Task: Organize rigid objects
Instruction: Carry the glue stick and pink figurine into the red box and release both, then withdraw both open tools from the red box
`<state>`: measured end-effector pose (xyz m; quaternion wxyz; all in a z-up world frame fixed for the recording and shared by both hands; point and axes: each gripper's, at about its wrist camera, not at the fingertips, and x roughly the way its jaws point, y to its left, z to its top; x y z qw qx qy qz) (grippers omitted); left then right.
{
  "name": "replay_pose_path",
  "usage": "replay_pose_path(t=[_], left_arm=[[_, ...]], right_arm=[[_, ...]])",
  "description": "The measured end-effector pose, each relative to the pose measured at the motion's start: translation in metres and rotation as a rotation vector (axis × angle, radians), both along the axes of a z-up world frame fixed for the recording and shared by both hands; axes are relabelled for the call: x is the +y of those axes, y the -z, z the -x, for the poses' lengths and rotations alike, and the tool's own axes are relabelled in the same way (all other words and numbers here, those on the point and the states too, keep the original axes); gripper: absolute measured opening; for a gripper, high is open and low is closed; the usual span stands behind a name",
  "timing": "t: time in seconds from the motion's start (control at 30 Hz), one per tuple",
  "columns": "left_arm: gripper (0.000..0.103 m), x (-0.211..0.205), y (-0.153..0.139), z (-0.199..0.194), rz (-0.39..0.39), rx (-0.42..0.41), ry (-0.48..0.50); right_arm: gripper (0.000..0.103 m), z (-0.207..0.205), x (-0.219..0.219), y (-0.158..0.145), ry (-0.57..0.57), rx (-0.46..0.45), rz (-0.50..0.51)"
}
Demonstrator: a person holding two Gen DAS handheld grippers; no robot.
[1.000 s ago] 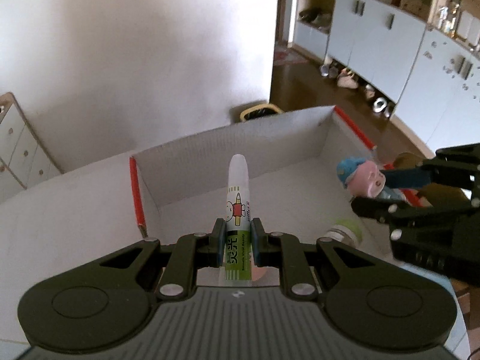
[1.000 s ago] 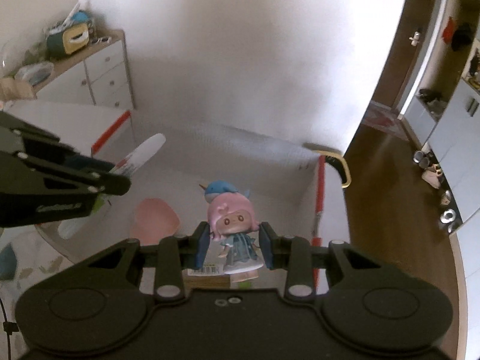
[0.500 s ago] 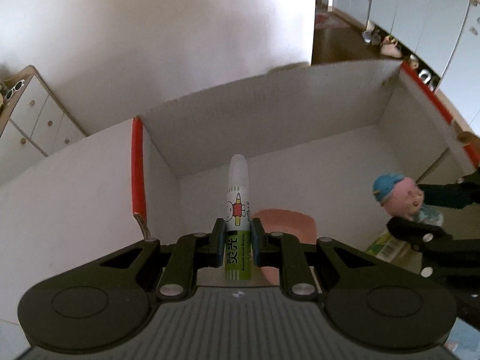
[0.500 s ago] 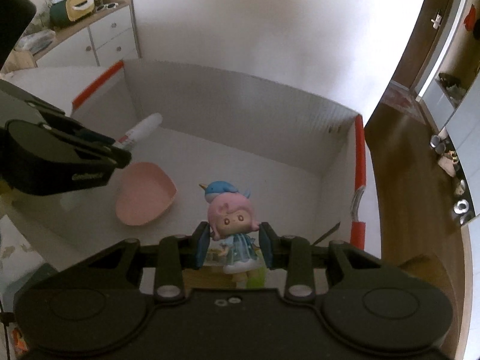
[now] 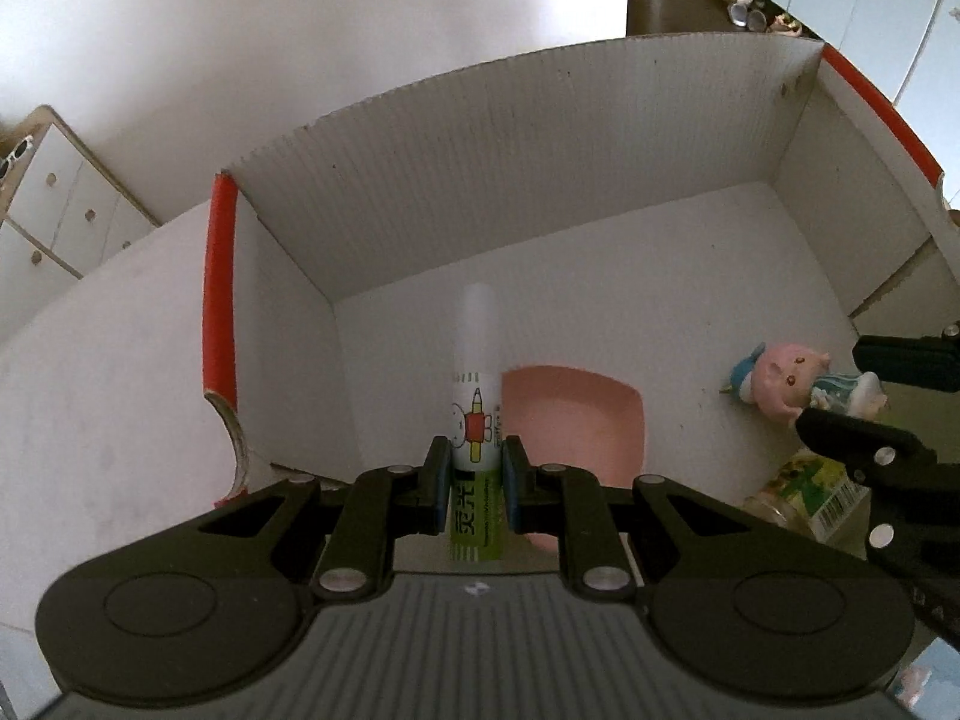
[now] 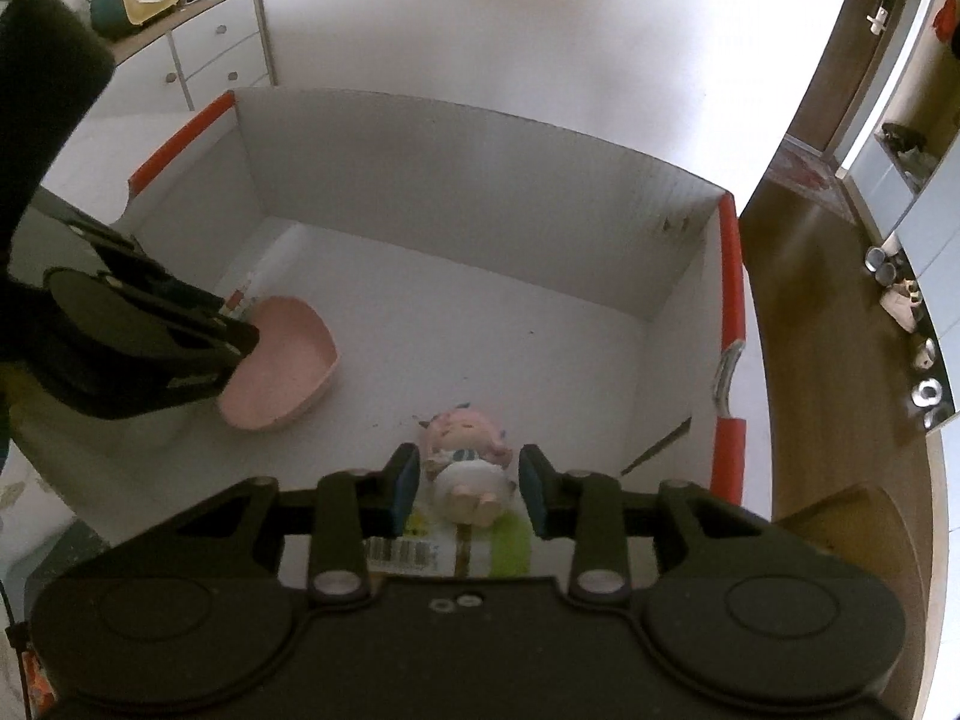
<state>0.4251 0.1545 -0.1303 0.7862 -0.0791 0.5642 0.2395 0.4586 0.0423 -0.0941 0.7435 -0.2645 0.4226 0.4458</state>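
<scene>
My left gripper (image 5: 474, 468) is shut on a white tube with a green label (image 5: 474, 396), held over the floor of a white cardboard box (image 5: 540, 180) beside a pink dish (image 5: 576, 408). In the right wrist view a pink-haired doll (image 6: 468, 468) lies tipped on its back on the box floor (image 6: 480, 300). My right gripper (image 6: 469, 483) straddles the doll with its jaws opening, and a gap shows on each side. The doll (image 5: 786, 378) also shows between the right gripper (image 5: 831, 387) fingers in the left wrist view. The left gripper (image 6: 234, 324) sits at the left over the pink dish (image 6: 282, 372).
A green packet with a barcode (image 6: 408, 552) lies under the doll at the box's near edge. The box rims carry red tape (image 6: 729, 276). A white drawer unit (image 6: 204, 54) stands behind the box. Wooden floor (image 6: 810, 300) lies to the right.
Both grippers have sunk into the box and tilted downward. The right jaws have widened and the doll has dropped from upright to lying on the box floor. The left still grips the tube.
</scene>
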Motion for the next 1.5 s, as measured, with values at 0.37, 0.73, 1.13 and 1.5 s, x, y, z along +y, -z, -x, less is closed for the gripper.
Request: replay_pose_path(t=[0.37, 0.73, 1.13, 1.5], left_arm=[[0.021, -0.006, -0.026, 0.018, 0.007, -0.075, -0.007], [0.022, -0.017, -0.058, 0.044, -0.003, -0.166, -0.008], [0.022, -0.043, -0.094, 0.084, -0.02, -0.258, 0.064], [0.022, -0.063, -0.118, 0.13, -0.013, -0.369, 0.127]], right_arm=[[0.049, 0.001, -0.017, -0.018, 0.013, 0.006, -0.057], [0.049, 0.011, -0.038, -0.046, 0.025, 0.005, -0.122], [0.049, 0.034, -0.061, -0.073, 0.041, -0.006, -0.204], [0.056, 0.061, -0.082, -0.093, 0.107, -0.004, -0.289]])
